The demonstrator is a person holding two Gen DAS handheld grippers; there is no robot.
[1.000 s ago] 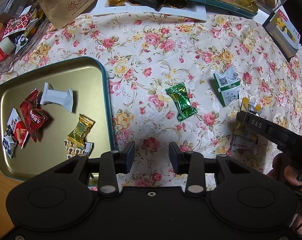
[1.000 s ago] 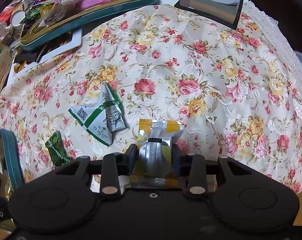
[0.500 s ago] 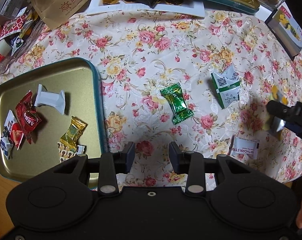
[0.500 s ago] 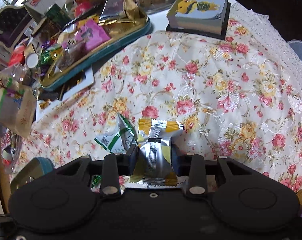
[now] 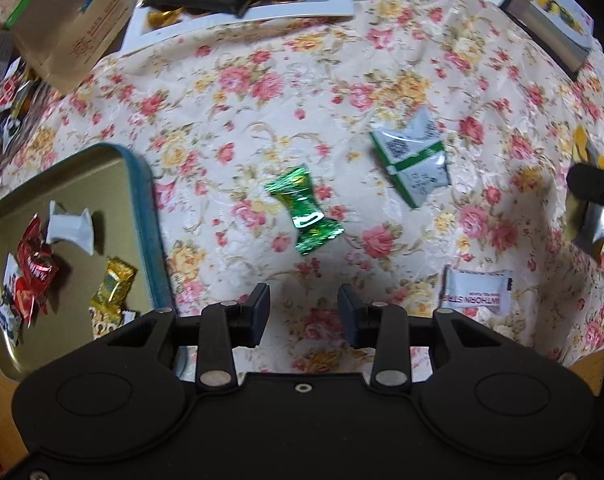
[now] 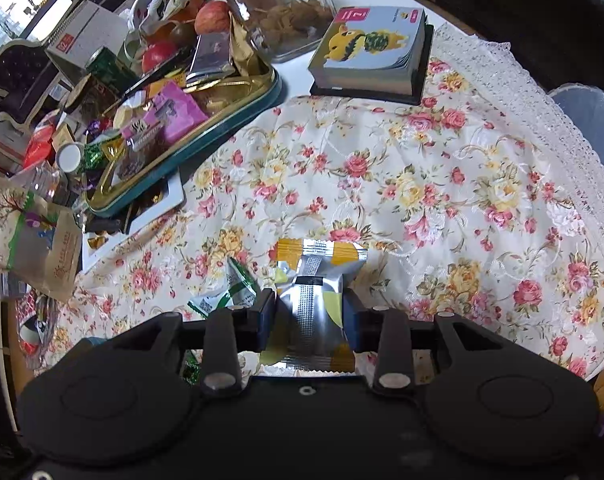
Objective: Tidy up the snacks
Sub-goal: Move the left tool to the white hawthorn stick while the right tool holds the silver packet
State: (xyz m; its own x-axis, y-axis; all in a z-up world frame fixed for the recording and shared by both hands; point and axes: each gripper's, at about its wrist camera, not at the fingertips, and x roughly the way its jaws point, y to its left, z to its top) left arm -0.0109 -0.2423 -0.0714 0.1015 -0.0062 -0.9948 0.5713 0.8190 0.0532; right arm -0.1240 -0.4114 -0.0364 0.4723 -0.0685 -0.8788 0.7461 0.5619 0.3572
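Observation:
My left gripper (image 5: 303, 314) points down at the floral cloth, open, with nothing between its fingers. Just beyond it lies a green foil candy (image 5: 305, 210). Farther right lie a white-and-green packet (image 5: 411, 160) and a white bar wrapper (image 5: 477, 292). A gold tray (image 5: 142, 184) at the left holds several sweets. My right gripper (image 6: 309, 314) is shut on a silver-and-yellow snack packet (image 6: 315, 300), lifted off the cloth. That gripper (image 5: 593, 200) shows at the right edge of the left wrist view.
A second gold tray (image 6: 238, 118) piled with snacks, fruit and a jar (image 6: 278, 4) fills the far left. A boxed book (image 6: 371, 52) sits at the far end. A paper bag (image 5: 78, 28) and white card (image 5: 242, 16) border the cloth. The table edge runs along the right.
My left gripper slid right and lower, bringing the green candy near its fingers. My right gripper rose and tilted up with the silver-and-yellow packet, uncovering the white bar wrapper.

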